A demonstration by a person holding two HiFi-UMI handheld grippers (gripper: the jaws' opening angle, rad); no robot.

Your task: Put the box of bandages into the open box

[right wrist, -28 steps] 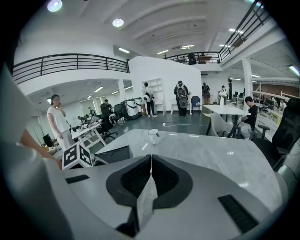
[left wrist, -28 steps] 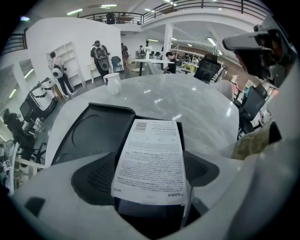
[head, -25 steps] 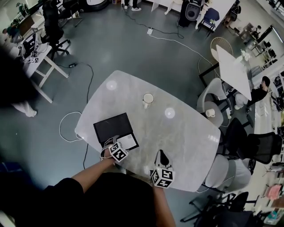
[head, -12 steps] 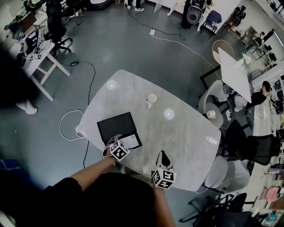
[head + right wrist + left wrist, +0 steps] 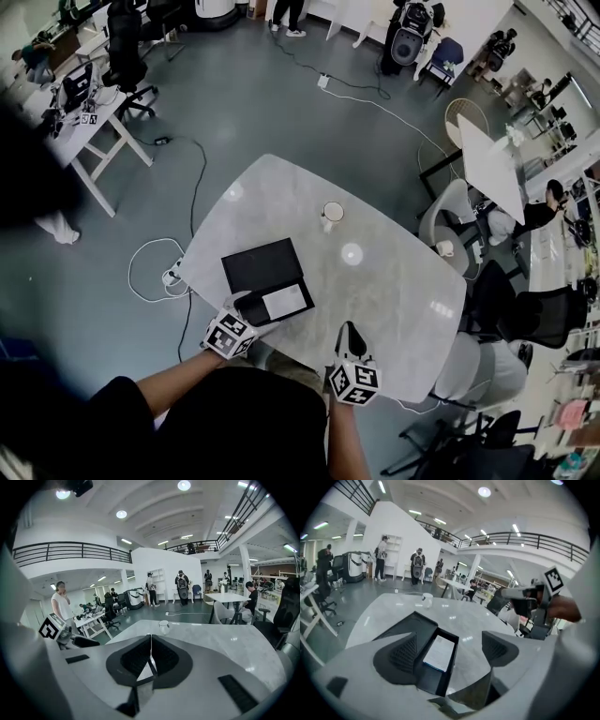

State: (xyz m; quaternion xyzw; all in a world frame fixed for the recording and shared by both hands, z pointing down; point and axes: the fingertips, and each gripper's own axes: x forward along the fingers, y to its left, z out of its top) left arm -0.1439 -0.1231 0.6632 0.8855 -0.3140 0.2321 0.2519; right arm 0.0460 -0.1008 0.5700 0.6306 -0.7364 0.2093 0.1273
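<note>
Left gripper [image 5: 242,314] hangs just beside the open box [image 5: 258,265], nearer than the right gripper [image 5: 349,342]; the box of bandages [image 5: 287,303] already lies inside. Left gripper view: jaws wide, empty, bandages straight ahead, lengthwise. Right gripper view: jaws together, empty.

Left claw [image 5: 447,651] jaws wide apart, right claw [image 5: 150,660] jaws pressed together, both forearms [image 5: 178,370] reaching forward

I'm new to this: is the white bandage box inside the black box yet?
Inside: the bandage box lies flat within the walls of the open black box.
</note>
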